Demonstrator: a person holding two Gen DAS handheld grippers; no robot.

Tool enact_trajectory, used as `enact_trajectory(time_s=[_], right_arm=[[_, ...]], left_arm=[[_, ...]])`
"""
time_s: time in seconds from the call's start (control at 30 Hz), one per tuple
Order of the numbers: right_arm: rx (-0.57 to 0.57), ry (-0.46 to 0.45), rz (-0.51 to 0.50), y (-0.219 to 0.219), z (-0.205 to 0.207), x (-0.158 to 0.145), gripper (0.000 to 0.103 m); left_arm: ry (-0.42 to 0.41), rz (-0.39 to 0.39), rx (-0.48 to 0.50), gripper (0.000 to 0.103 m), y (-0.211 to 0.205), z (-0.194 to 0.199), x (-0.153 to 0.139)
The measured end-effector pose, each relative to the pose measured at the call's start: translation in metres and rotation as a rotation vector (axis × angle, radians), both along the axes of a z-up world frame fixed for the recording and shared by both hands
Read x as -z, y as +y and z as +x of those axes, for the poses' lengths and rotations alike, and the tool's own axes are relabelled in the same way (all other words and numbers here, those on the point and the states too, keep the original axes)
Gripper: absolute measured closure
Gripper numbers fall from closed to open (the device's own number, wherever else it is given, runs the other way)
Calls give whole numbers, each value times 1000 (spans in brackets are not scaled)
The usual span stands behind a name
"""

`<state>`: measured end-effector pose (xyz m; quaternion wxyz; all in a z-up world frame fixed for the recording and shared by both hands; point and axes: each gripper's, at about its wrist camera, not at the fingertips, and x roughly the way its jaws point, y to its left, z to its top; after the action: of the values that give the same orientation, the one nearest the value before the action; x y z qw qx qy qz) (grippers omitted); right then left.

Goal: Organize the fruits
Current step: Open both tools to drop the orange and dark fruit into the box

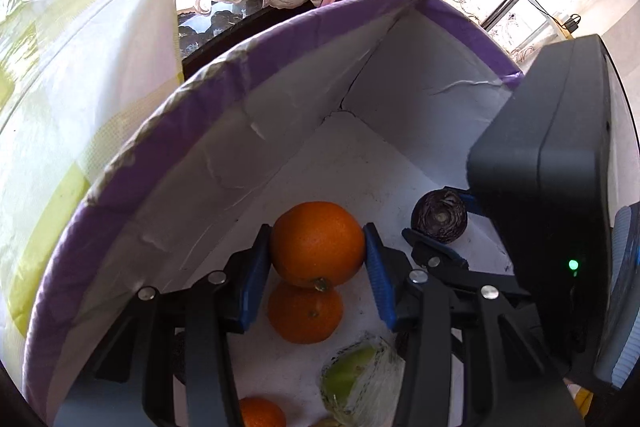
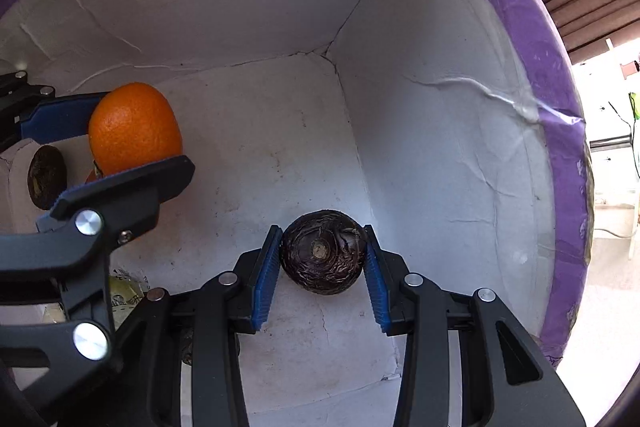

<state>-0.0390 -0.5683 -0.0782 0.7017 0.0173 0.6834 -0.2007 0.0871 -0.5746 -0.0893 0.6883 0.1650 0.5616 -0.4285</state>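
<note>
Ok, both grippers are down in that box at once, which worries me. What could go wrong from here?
1. The left gripper and right gripper work close together inside the box; they could bump.
2. The orange is held only at its sides and hangs over a second orange; a slip might knock it.
3. The dark round fruit is gripped near the fingertips and may roll out.

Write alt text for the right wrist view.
The right gripper clamps a dark purple wrinkled fruit between its blue pads inside a white box with a purple rim. At left, the left gripper holds an orange above the box floor.
</note>
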Motion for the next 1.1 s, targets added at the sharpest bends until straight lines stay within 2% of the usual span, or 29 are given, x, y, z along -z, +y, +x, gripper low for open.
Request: enact_trajectory(time_s=[0.13,0.2,0.43,0.57,0.63,0.7,1.1], right_arm=[[-2,5,-2,-3,2,0,63],[-4,5,-2,-4,3,0,62],[-4,1,-7,-5,-2,-1,49],[-9,-12,-28,-2,-3,-3,46],[-10,-14,-36,5,-7,-9,43],[-14,-26,-50,9,-7,-16,40],[-4,-175,-112,36,-42,-67,36]], left_arm=[[62,-3,-4,58,-1,2,9],[67,-4,3,58,-3,4,10],[128,4,-18,56,-2,8,19],[127,-6,-20,53,0,8,14],[119,-20,-28,37,3,8,8],[116,-26,-22,36,4,7,3],[81,-104,6,35,24,-13,-32]])
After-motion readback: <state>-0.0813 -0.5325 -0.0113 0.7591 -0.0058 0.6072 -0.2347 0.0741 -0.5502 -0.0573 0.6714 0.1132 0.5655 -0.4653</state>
